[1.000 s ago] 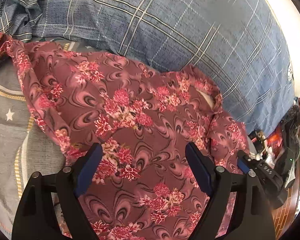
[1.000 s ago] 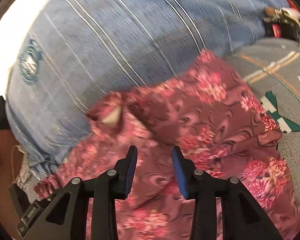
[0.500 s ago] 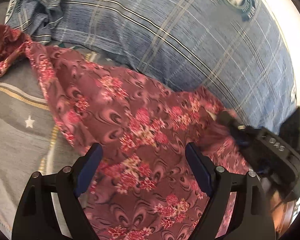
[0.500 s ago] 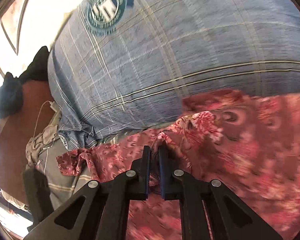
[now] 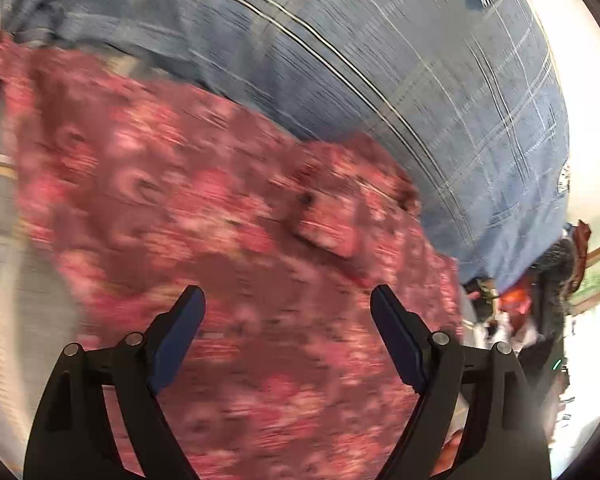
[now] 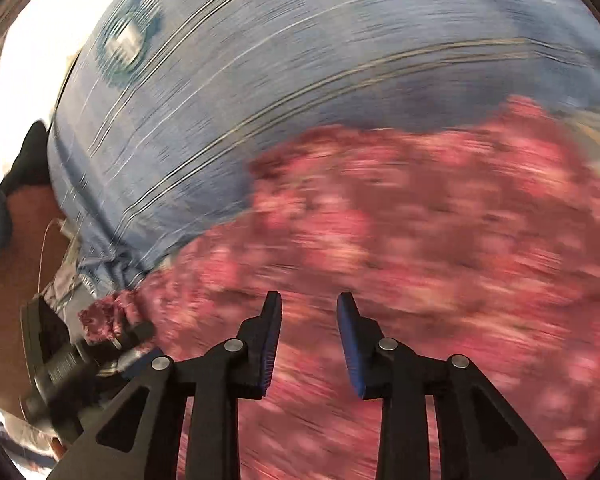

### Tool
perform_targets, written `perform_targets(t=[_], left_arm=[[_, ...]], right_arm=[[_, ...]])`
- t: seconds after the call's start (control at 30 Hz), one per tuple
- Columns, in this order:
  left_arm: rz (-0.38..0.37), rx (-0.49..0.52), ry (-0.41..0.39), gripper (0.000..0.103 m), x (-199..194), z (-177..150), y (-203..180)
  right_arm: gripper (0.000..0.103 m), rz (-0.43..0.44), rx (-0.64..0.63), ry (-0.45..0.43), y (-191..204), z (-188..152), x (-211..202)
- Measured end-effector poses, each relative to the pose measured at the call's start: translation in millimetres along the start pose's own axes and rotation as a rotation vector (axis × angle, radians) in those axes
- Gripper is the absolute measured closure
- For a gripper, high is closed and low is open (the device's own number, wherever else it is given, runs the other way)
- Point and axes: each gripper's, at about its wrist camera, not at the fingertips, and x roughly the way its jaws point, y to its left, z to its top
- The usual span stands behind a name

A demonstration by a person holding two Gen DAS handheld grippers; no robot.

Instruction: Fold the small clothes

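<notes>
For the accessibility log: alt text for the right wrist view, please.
Motion-blurred view of the right gripper, its jaws apart and just reopened with nothing between them, above a red floral garment. A blue plaid pillow lies behind it.

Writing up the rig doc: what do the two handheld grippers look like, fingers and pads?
Both match. The left gripper and right gripper each have two matte black plastic fingers built as open frames with cut-out windows, joined by round silver rivets. The inner faces carry dark blue pads. No cables, markings or sleeves show on either.
</notes>
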Motion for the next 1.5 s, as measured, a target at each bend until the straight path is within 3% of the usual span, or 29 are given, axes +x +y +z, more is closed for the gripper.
perform_targets(t=[0.17, 0.23, 0.27, 0.33, 0.5, 0.57, 0.77, 0.8, 0.83, 0.87, 0.93, 1.0, 1.03, 1.1, 1.17, 1.2, 1.3, 1.4, 1.5], left_arm=[[0.031, 0.005, 0.063, 0.022, 53, 24, -42], [0.035, -0.016, 0.083, 0.088, 68, 32, -45], [0.037, -0.025, 0.148, 0.098, 80, 37, -45], [0.04, -0.058, 0.138, 0.098, 74, 39, -42], [0.072, -0.004, -0.034, 0.098, 16, 36, -44], [0.082, -0.001, -0.06, 0.098, 2, 31, -39], [0.178, -0.028, 0.021, 0.097, 22, 22, -16], [0.19, -0.045, 0.048, 0.097, 28, 21, -12], [0.192, -0.062, 0.068, 0.097, 31, 19, -8], [0.176, -0.073, 0.067, 0.096, 29, 18, -5], [0.157, -0.079, 0.054, 0.089, 21, 16, -4], [0.15, -0.075, 0.039, 0.064, 13, 15, 1], [0.163, -0.083, 0.029, 0.06, 8, 14, 5], [0.145, -0.107, 0.025, 0.058, -2, 14, 13], [0.08, -0.146, 0.015, 0.058, -12, 13, 18], [0.054, -0.153, -0.002, 0.058, -17, 13, 17], [0.066, -0.124, -0.011, 0.058, -14, 19, 4], [0.097, -0.08, -0.003, 0.056, 4, 19, -12], [0.184, -0.036, 0.033, 0.057, 33, 11, -14]], right_arm=[[0.07, 0.004, 0.129, -0.063, -70, -1, -49], [0.067, 0.011, 0.162, -0.093, -87, -2, -65], [0.067, 0.012, 0.175, -0.106, -94, -2, -71], [0.066, 0.015, 0.197, -0.135, -112, -1, -84], [0.064, -0.021, 0.248, -0.177, -142, 12, -89], [0.064, -0.025, 0.269, -0.182, -148, 17, -83], [0.065, 0.009, 0.242, -0.119, -133, 27, -39], [0.072, 0.018, 0.219, -0.106, -130, 25, -34], [0.09, 0.025, 0.161, -0.087, -122, 25, -30], [0.094, -0.008, 0.105, -0.079, -114, 26, -28], [0.095, -0.032, 0.063, -0.129, -106, 28, -40], [0.097, -0.037, 0.082, -0.196, -112, 30, -55], [0.103, -0.07, 0.091, -0.196, -118, 30, -55], [0.103, -0.169, 0.123, -0.13, -134, 32, -45], [0.102, -0.16, 0.175, -0.158, -143, 30, -55], [0.097, -0.137, 0.183, -0.188, -142, 29, -62], [0.097, -0.042, 0.118, -0.264, -116, 30, -76], [0.096, 0.01, 0.017, -0.234, -86, 33, -61], [0.095, -0.029, 0.004, -0.162, -86, 31, -28]])
